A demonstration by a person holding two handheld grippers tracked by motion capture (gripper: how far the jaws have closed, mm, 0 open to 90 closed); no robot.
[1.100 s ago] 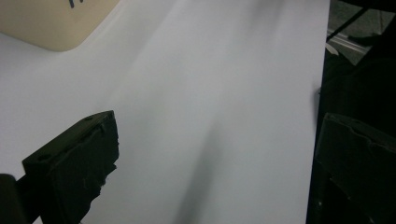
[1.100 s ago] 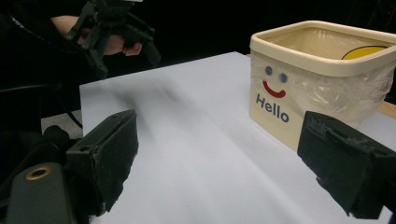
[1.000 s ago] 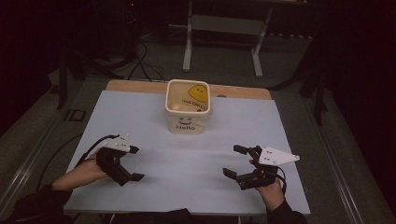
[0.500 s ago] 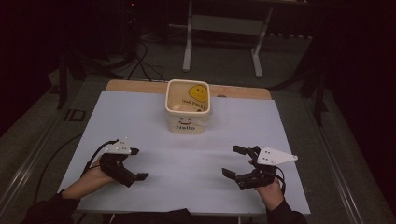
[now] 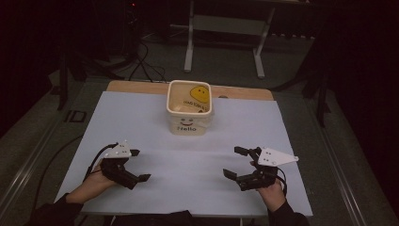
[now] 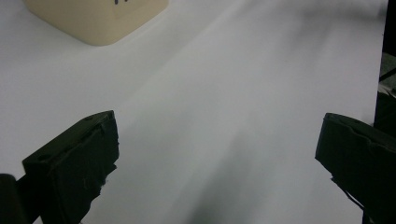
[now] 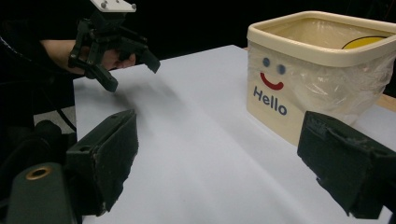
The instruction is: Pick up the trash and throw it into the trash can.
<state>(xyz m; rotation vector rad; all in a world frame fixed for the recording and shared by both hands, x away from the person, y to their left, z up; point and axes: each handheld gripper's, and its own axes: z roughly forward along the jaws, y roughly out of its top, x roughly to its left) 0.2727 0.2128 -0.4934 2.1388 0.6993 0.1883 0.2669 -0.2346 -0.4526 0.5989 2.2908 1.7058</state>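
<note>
Behind both tools, cream "Hello" tub [image 5: 189, 111]

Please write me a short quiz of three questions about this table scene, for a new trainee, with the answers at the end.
1. True or false: the left gripper is holding the cream tub.
2. Which word is printed on the front of the tub, under the smiling face? A) Hello B) Sugar C) Open
3. What lines the inside of the tub and folds over its rim?

Key
1. False. Both the left gripper and the right gripper are open, hold nothing, and are at the near part of the white table, apart from the tub.
2. A, as the right gripper view shows.
3. A clear plastic bag.
</note>
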